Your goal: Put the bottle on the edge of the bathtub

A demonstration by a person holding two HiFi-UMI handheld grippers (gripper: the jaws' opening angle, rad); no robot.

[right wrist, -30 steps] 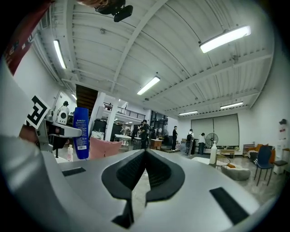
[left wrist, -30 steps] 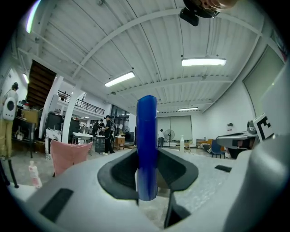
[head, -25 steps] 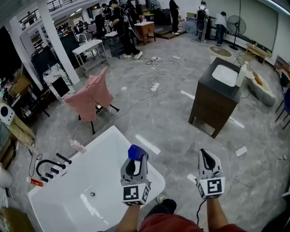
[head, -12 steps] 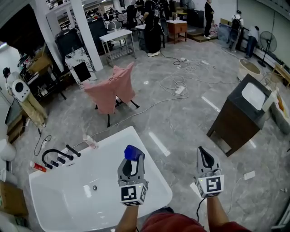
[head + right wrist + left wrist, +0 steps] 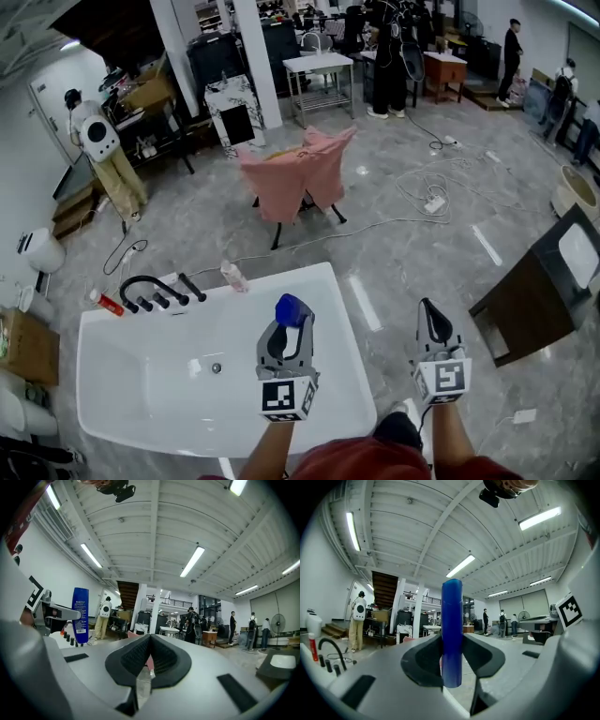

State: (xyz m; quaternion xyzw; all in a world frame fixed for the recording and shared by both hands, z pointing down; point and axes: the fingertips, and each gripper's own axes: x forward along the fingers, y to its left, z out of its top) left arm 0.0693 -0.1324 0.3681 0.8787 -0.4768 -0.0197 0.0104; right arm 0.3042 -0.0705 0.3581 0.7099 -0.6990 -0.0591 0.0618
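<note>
A blue bottle (image 5: 292,309) stands upright between the jaws of my left gripper (image 5: 287,330), which is shut on it above the right half of the white bathtub (image 5: 141,384). In the left gripper view the bottle (image 5: 452,620) rises as a blue column from the dark pads. The right gripper view shows the same bottle (image 5: 80,616) off to the left, with its label visible. My right gripper (image 5: 433,323) hangs over the floor to the right of the tub. Its jaws (image 5: 149,660) are shut with nothing between them.
On the tub's far rim stand a small pale bottle (image 5: 232,277), a black faucet with handles (image 5: 155,291) and a red tube (image 5: 105,302). A chair draped in pink cloth (image 5: 298,173) stands beyond. A dark vanity cabinet (image 5: 544,300) is at right. Cables (image 5: 427,192) lie on the floor.
The head view has swung left, so the tub now sits lower and more central. Both grippers keep their pose, with the left still over the tub holding the bottle.
</note>
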